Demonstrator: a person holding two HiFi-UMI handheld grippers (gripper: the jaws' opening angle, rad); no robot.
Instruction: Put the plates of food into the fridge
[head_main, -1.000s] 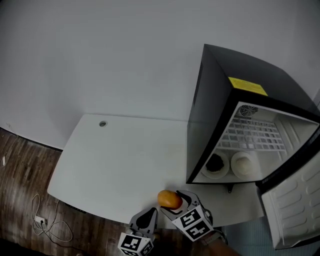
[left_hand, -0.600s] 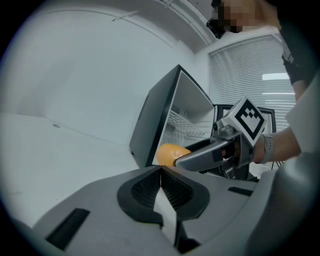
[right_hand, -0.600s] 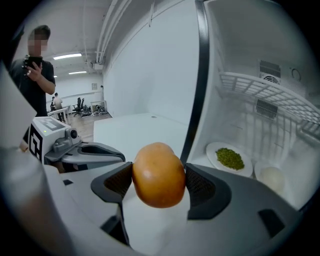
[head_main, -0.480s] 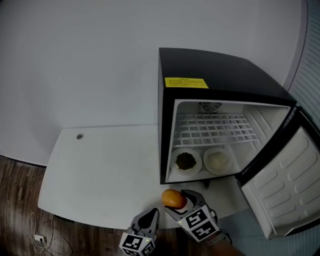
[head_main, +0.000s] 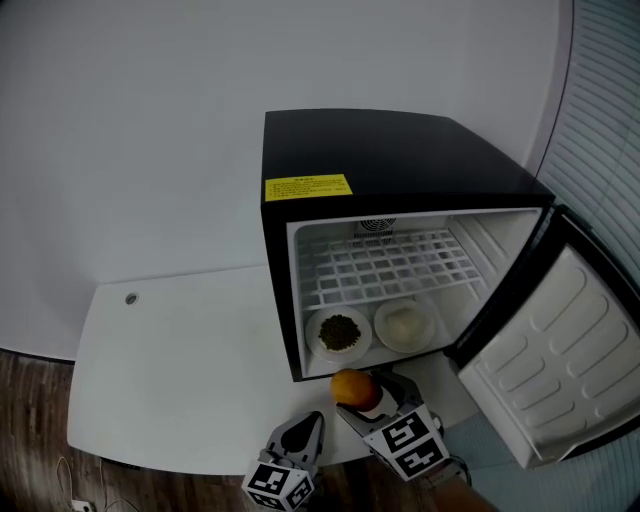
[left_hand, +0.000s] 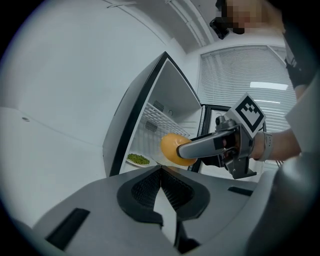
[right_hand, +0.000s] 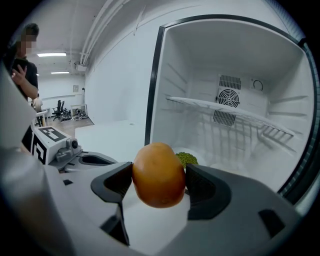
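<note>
The right claw (head_main: 365, 395), tilted down before the open fridge (head_main: 400, 160), grips an orange (head_main: 349, 386), the left claw (left_hand: 161, 172) is level beside it, clenched empty, and the greens plate (head_main: 339, 333) and pale plate (head_main: 405, 325) sit inside, above a white table (head_main: 180, 370) by a white wall (head_main: 150, 130).

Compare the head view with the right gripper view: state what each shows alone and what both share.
Head view only: the fridge's black top, its yellow label, the open door with its ribbed inner face. Right gripper view only: a person far off at left. Both: the orange fruit clamped in the right claw, the wire shelf, the green food.
</note>
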